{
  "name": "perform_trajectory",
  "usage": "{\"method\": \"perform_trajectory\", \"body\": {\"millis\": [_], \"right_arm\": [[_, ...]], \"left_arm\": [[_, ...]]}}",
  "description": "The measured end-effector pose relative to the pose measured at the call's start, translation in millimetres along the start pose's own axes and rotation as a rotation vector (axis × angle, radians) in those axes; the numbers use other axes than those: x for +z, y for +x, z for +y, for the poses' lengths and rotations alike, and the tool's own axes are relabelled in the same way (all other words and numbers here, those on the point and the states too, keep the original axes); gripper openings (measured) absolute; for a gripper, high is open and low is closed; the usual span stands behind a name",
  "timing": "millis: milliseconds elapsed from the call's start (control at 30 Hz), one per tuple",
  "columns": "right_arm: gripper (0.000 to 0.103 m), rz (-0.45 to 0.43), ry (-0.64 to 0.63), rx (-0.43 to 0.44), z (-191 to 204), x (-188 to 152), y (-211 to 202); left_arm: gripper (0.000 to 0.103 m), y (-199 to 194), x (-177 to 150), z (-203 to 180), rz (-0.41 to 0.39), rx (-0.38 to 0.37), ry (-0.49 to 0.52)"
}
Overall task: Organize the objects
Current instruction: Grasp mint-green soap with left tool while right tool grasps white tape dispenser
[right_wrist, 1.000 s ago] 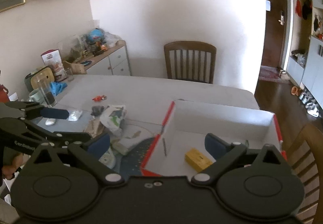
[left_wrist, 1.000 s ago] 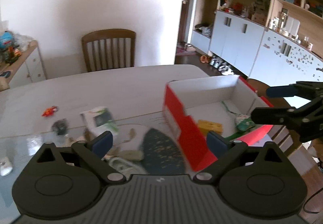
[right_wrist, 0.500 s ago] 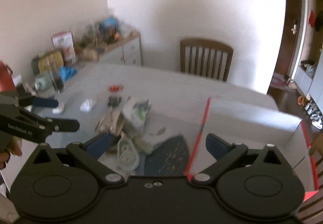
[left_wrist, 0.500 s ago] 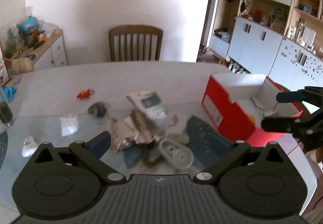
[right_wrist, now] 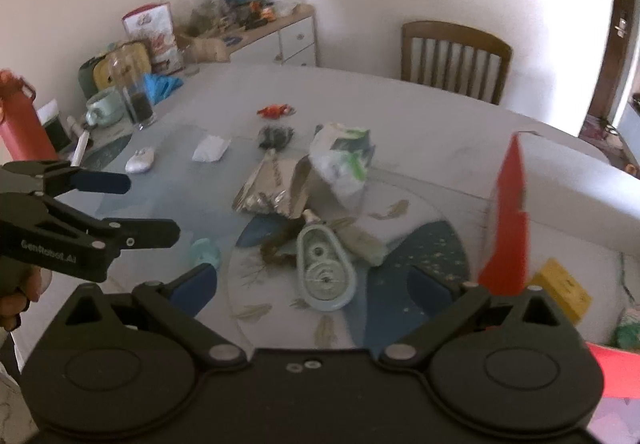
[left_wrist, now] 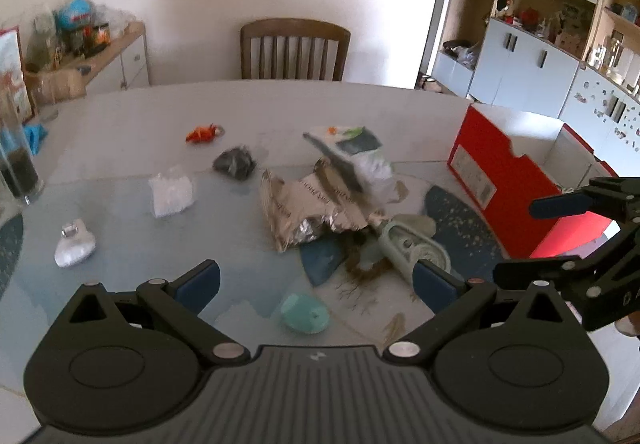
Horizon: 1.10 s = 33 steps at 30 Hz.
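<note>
My left claw (left_wrist: 316,282) hangs wide and empty over the near edge of the counter (left_wrist: 132,116); my right claw (right_wrist: 310,282) is just as wide and empty, beside the red box (right_wrist: 506,228). Between them lies the clutter. A pale green oval case (right_wrist: 326,272) with round raised shapes on it sits closest, touching a brown dried tangle (right_wrist: 276,242). Behind it a crumpled foil wrapper (left_wrist: 308,204) bears dark print too blurred to read, and a white and green bag (right_wrist: 344,158) leans on it. Farther back lie a dark wad (left_wrist: 235,163), a small orange toy (left_wrist: 202,133), a white crinkled packet (left_wrist: 171,195) and a white lump (left_wrist: 74,244). A smooth teal oval (left_wrist: 305,313) rests just before my left claw. Inside the box lies a yellow block (right_wrist: 562,290). A dark-filled glass (right_wrist: 138,100) and a mug (right_wrist: 102,108) stand at the counter's left edge. My left claw's side reads "GenRobot.AI".
</note>
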State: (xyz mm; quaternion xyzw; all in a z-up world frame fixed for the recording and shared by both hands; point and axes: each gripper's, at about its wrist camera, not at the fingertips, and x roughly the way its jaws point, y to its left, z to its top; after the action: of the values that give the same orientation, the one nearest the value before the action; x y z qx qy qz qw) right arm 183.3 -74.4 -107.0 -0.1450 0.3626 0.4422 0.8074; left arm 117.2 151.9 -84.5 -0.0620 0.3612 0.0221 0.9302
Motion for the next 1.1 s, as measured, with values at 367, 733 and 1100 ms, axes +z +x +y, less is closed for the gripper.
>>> {"method": "perform_trajectory", "body": {"millis": [367,733,1100], "right_arm": [[0.095,0.11,0.013,-0.037,-1,-1,52],[0.084,0.175,0.011,-0.044,-5,-2,86],[0.069,0.199,0.028,-0.022,-7,1,101]], "left_arm": [[0.103,34,-21,9,0.06,-0.017,0.063],[0.103,61,-32,5,0.104,-0.03,0.139],[0.102,76,-33,6,0.134,-0.032,0.144]]}}
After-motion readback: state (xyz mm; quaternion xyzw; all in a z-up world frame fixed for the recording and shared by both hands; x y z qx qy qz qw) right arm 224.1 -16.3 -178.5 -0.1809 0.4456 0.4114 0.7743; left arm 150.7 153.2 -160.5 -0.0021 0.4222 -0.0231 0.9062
